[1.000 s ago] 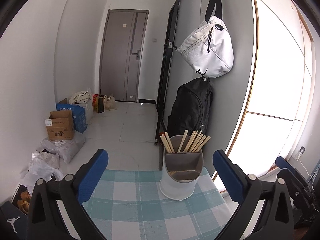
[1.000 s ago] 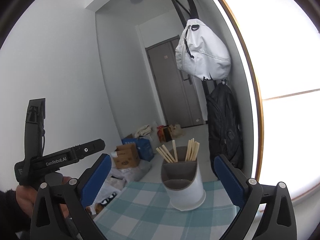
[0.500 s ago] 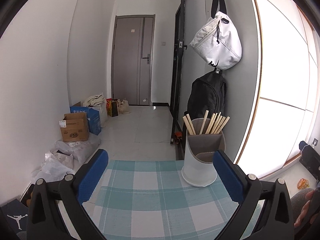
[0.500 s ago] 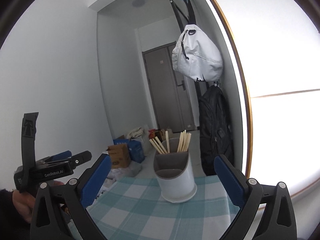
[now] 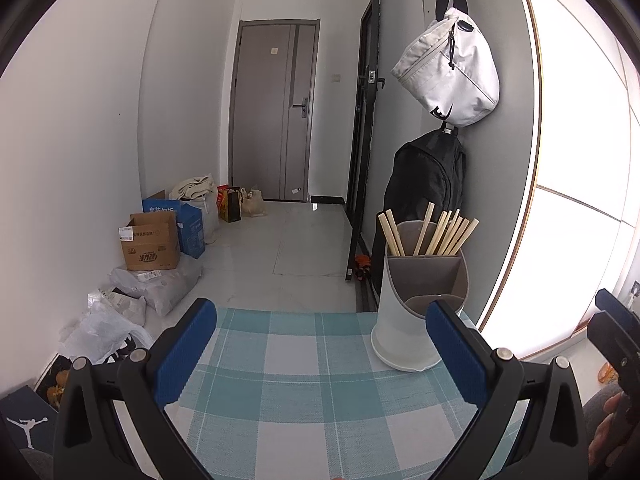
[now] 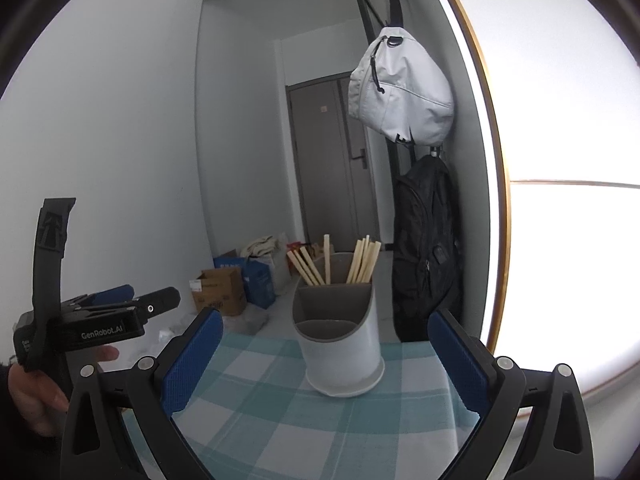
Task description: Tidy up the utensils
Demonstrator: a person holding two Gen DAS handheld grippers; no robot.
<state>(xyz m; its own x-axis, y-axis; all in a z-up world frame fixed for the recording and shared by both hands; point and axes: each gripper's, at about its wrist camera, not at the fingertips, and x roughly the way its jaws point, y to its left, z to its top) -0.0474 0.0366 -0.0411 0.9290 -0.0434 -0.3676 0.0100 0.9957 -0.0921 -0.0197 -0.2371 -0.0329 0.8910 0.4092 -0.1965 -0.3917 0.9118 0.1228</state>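
A white utensil holder (image 5: 416, 312) with a grey divided insert stands upright on the teal checked tablecloth (image 5: 320, 384), at the far right of the table in the left wrist view. Several wooden chopsticks (image 5: 440, 232) stick up from its back compartment; the front compartment looks empty. My left gripper (image 5: 320, 356) is open and empty, short of the holder and to its left. In the right wrist view the holder (image 6: 340, 344) with chopsticks (image 6: 360, 260) stands ahead of centre. My right gripper (image 6: 328, 364) is open and empty, its fingers either side of the holder but nearer the camera.
The left gripper's body (image 6: 92, 320) and the hand holding it show at the left of the right wrist view. A white bag (image 5: 452, 76) and a black backpack (image 5: 428, 184) hang behind the holder. Boxes and bags (image 5: 160, 240) lie on the floor beyond the table's far edge.
The left wrist view has swung left, so the holder now sits at its far right. In the right wrist view the holder has drifted left and grown larger, as the right gripper came closer.
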